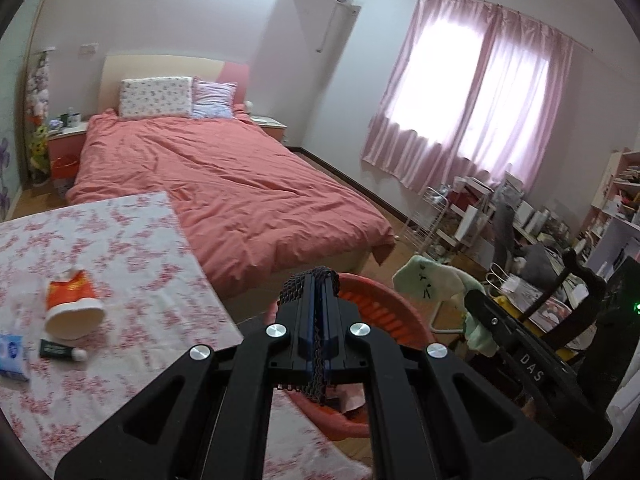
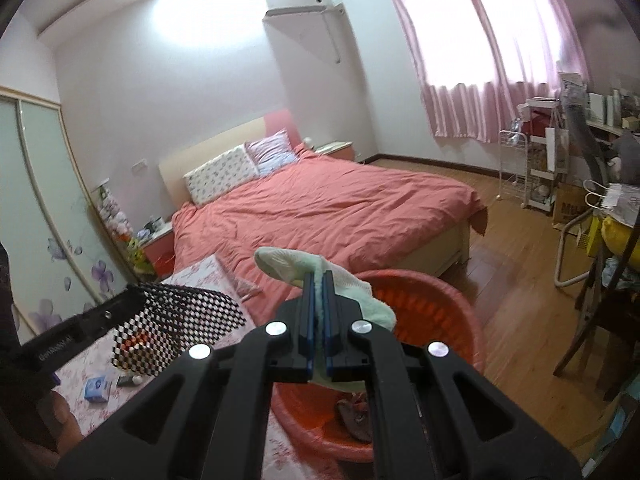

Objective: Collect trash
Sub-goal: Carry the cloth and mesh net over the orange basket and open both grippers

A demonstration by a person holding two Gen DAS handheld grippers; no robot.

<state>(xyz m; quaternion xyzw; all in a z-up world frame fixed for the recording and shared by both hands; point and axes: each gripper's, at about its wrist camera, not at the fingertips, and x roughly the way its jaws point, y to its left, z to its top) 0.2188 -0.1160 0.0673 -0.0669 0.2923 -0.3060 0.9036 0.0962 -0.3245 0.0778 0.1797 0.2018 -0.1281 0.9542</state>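
Right up close, left to right: I'm holding my left gripper (image 1: 310, 280) pinched tight on a black mesh bag (image 2: 176, 328), which is hanging over the flowered table (image 1: 132, 240). My right gripper (image 2: 318, 280) is clamped on a pale green sock (image 2: 344, 288), with the toe sticking out up and to the left and the cuff drooping down the right side.

The trash is sitting on the table off to the left of both tools: a crushed red paper cup (image 1: 72, 304) lying on its side with its mouth facing me, a small dark tube (image 1: 60, 350) lying crosswise just in front of it, and a blue-and-white packet (image 1: 12, 356) further left. My left hand is looking like the closer one to all of it.

Below and just ahead of both grippers, the red basket (image 2: 440, 308) is sitting at the table's edge, so I'm guessing the sock is going in there first.

Hard to tell: the basket's contents are mostly hidden behind my grippers, just some dark fabric showing. The packet is cut off at the edge of the left view, and its label is too blurry to read.
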